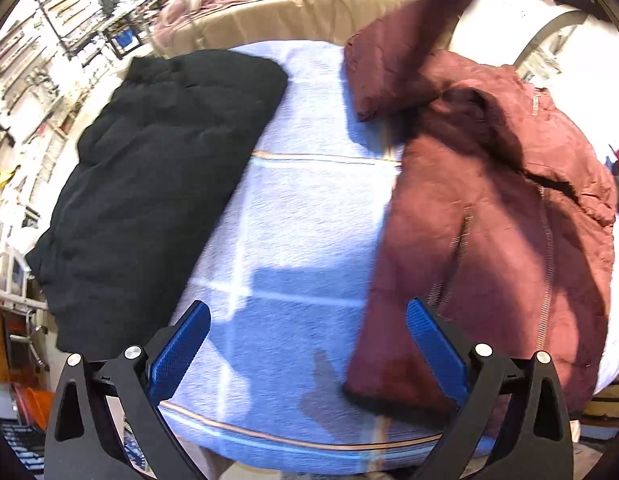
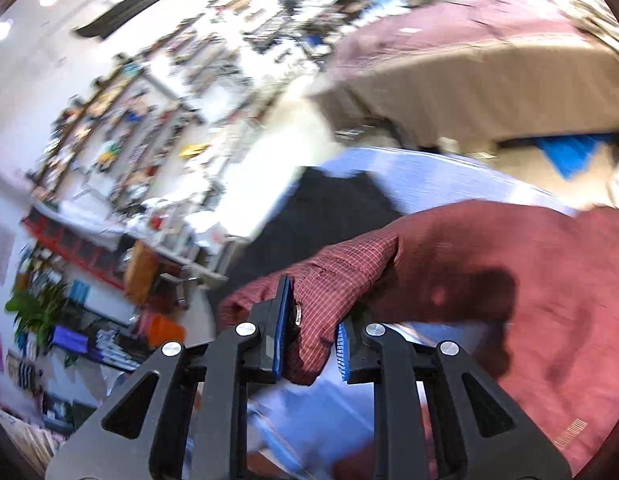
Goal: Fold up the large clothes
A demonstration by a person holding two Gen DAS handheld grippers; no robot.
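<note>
A maroon padded jacket (image 1: 501, 216) lies on the right half of a light blue blanket (image 1: 309, 216), zip side up, with one sleeve (image 1: 441, 12) lifted up and away at the top. My left gripper (image 1: 309, 316) hangs open above the blanket, its right pad near the jacket's hem, nothing between the pads. In the right wrist view my right gripper (image 2: 313, 312) is shut on a fold of the maroon jacket's (image 2: 489, 280) checked lining (image 2: 329, 280), raised above the table. A folded black garment (image 1: 157, 200) lies on the blanket's left side.
The blanket-covered table ends close below my left gripper. Behind it stands another table with a beige and pink cover (image 1: 293, 8). Cluttered shelves and racks (image 2: 121, 128) fill the room to the left. The right wrist view is blurred.
</note>
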